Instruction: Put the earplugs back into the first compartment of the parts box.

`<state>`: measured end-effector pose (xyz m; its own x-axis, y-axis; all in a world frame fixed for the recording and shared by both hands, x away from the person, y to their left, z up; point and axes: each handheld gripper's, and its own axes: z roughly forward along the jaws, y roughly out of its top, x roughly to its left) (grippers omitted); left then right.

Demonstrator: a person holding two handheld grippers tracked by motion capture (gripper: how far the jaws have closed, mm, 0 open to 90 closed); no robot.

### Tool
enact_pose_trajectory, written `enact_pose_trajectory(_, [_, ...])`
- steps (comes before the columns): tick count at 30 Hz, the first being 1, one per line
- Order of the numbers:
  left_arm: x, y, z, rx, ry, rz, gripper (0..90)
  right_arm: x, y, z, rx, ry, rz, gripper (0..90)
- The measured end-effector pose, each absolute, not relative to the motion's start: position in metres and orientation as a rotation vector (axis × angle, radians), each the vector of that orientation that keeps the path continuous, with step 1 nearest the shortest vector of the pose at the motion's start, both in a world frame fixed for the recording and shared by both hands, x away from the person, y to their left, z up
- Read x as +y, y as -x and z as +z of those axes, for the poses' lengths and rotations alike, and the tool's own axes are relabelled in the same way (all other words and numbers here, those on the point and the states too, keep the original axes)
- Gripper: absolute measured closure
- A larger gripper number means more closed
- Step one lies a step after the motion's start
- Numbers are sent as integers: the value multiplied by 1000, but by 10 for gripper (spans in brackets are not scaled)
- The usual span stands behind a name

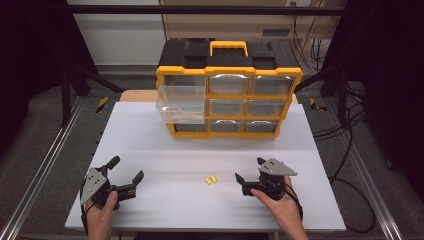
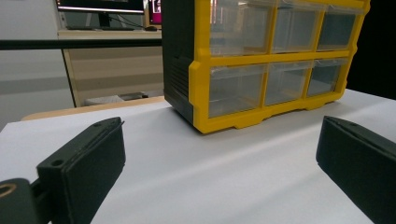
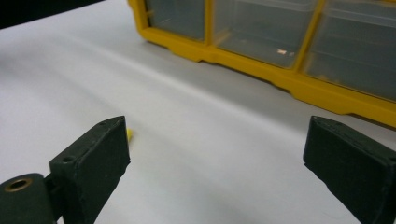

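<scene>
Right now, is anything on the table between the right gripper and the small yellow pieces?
Nothing visible. The two small yellow pieces lie on bare white table, just to the left of the open right gripper. The drawer organizer stands far behind them, one clear drawer pulled out.

- A laboratory recording station: a white bench [image 1: 150,150] stands inside a frame of black struts and aluminium rails [image 1: 40,165].
- Black curtains [image 1: 30,50] close off the 9 and 3 o'clock sides.
- Loose cables [image 1: 350,125] trail over the grey floor at 3 o'clock.
- A yellow-and-black parts organiser [image 1: 229,90] with clear drawers stands at 12 o'clock.
- A computer monitor [image 2: 100,5] sits on a desk behind, seen from the left gripper view.
</scene>
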<state>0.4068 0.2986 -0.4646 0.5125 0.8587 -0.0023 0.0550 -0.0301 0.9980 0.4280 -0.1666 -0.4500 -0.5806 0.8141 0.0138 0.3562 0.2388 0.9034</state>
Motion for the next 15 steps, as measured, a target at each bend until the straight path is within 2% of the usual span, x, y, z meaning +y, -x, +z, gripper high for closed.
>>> enact_pose_trajectory(15, [297, -407, -464, 825, -1478, 775, 9, -118, -432, -439, 2248, -969, 1227, 81])
